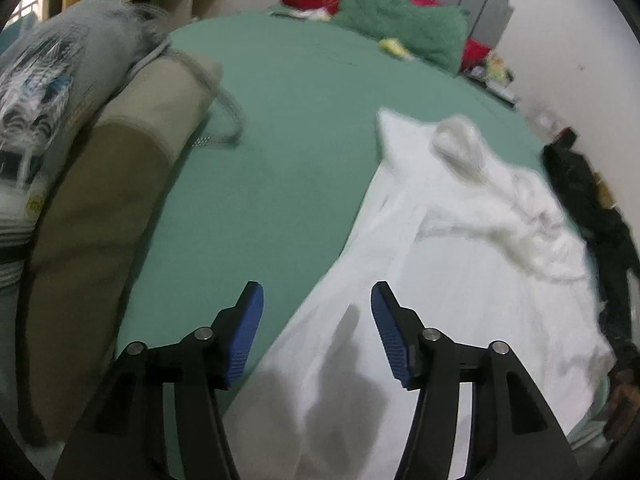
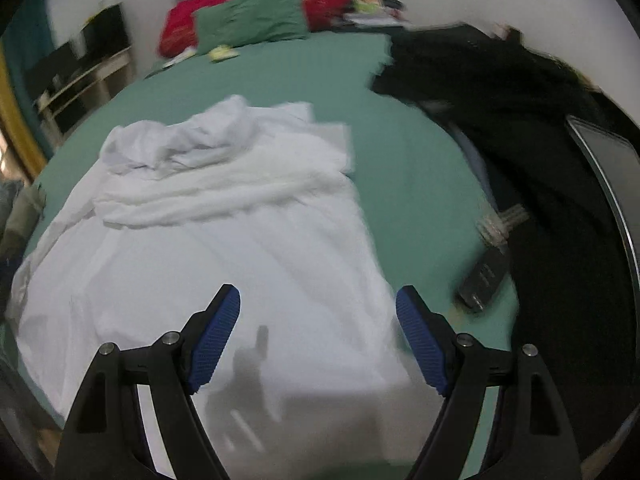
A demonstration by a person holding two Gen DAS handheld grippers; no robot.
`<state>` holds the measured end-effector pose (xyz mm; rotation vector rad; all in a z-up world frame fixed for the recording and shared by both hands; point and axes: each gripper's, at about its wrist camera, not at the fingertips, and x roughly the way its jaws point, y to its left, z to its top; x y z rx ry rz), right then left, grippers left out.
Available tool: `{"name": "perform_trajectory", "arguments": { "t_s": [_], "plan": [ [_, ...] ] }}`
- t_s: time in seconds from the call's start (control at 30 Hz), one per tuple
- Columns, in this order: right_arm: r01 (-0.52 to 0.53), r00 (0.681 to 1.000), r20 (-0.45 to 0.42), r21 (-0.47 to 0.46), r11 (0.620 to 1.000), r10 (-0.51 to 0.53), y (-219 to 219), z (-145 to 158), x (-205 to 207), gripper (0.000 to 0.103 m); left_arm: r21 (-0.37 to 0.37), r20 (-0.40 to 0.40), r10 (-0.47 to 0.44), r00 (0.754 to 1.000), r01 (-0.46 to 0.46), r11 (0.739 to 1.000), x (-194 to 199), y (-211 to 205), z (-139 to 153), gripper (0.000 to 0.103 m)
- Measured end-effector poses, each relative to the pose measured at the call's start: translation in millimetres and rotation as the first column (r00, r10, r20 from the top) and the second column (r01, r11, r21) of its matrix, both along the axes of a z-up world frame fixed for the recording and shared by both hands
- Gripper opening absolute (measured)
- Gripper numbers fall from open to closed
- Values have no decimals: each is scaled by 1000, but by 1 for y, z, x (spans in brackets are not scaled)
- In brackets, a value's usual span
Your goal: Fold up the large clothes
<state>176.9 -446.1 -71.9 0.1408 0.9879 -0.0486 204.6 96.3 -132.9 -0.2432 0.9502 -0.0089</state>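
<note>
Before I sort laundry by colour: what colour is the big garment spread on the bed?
White garment, clearest in the right wrist view.

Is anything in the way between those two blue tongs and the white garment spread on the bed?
Nothing visible. Both the left tongs and right tongs hang open directly over the white garment, with only their shadows between them and the cloth.
</note>
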Motion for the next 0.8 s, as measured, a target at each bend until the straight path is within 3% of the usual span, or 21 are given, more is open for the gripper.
{"name": "perform_trajectory", "arguments": {
  "t_s": [0.2, 0.37, 0.4, 0.43, 0.53, 0.6, 0.67, 0.8],
  "plan": [
    [83, 996, 6, 87, 993, -84, -38, -12, -44, 80, 68, -27, -9, 1000, 11, 998, -28, -5, -15, 61],
    [68, 997, 24, 165, 984, -73, -44, -27, -53, 80, 115, -30, -28, 999, 32, 993, -39, -8, -12, 61],
    [50, 998, 36, 178, 983, -58, -42, -27, -52, 73, 117, -35, -34, 999, 38, 992, -42, -9, -12, 62],
    [35, 998, 38, 173, 984, -42, -38, -28, -50, 57, 120, -43, -40, 998, 45, 992, -44, -9, -12, 62],
    [0, 1000, 14, 108, 994, -1, -22, -34, -48, 26, 142, -71, -45, 996, 55, 988, -50, -10, -18, 66],
    [-11, 1000, 13, 85, 996, 10, -16, -36, -49, 18, 147, -84, -36, 996, 48, 988, -52, -11, -21, 70],
    [-19, 1000, 23, 129, 991, 17, -15, -36, -51, 6, 142, -89, -24, 996, 37, 989, -52, -10, -23, 71],
    [-2, 997, 74, 237, 972, -16, -20, -36, -60, 5, 156, -87, -19, 996, 33, 987, -54, -13, -23, 72]
  ]
}}
